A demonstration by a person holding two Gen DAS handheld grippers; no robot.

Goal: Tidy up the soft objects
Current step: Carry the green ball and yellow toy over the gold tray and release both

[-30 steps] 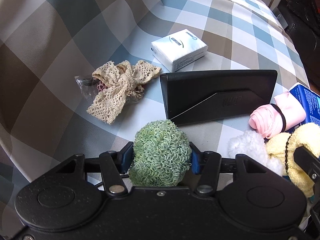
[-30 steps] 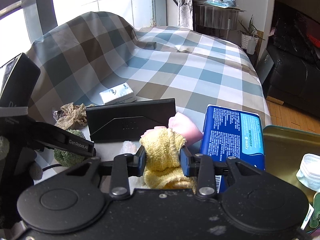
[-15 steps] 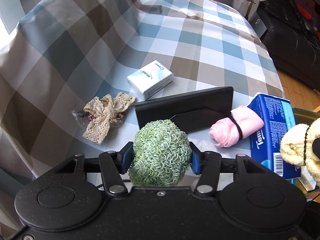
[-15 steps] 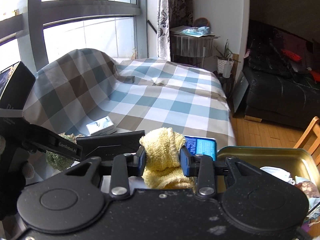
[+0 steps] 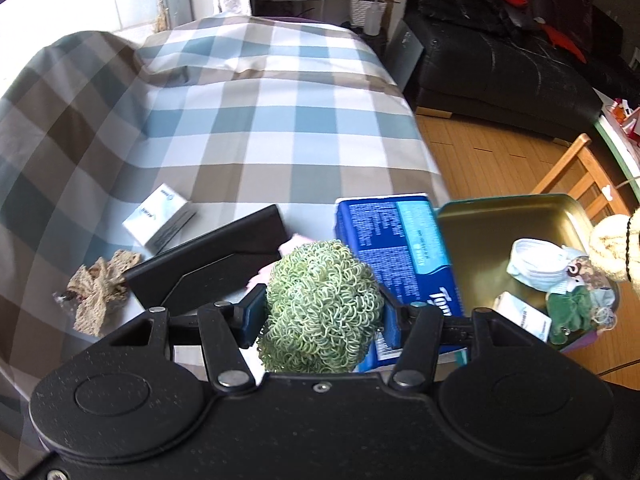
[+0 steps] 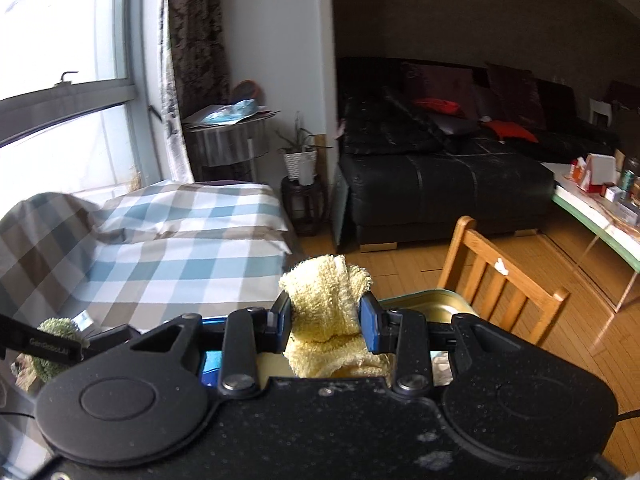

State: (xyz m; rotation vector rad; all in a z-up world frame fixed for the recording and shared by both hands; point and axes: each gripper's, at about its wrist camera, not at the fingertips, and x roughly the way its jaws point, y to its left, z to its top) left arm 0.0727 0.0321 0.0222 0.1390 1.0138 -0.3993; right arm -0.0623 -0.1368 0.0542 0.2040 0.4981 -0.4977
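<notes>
In the left wrist view our left hand-held gripper (image 5: 320,314) is clamped on the green curly scrubber (image 5: 318,308), carried above the tabletop near the gold tin (image 5: 500,216) at right, where we judge it goes next, while in the right wrist view our right hand-held gripper (image 6: 326,320) pinches the yellow towel (image 6: 326,300), the tin mostly hidden behind it.

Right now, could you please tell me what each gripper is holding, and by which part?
The left gripper pinches the green curly-looped scrubber ball across its middle. The right gripper clamps the rolled pale yellow terry towel near its upper end.
</notes>
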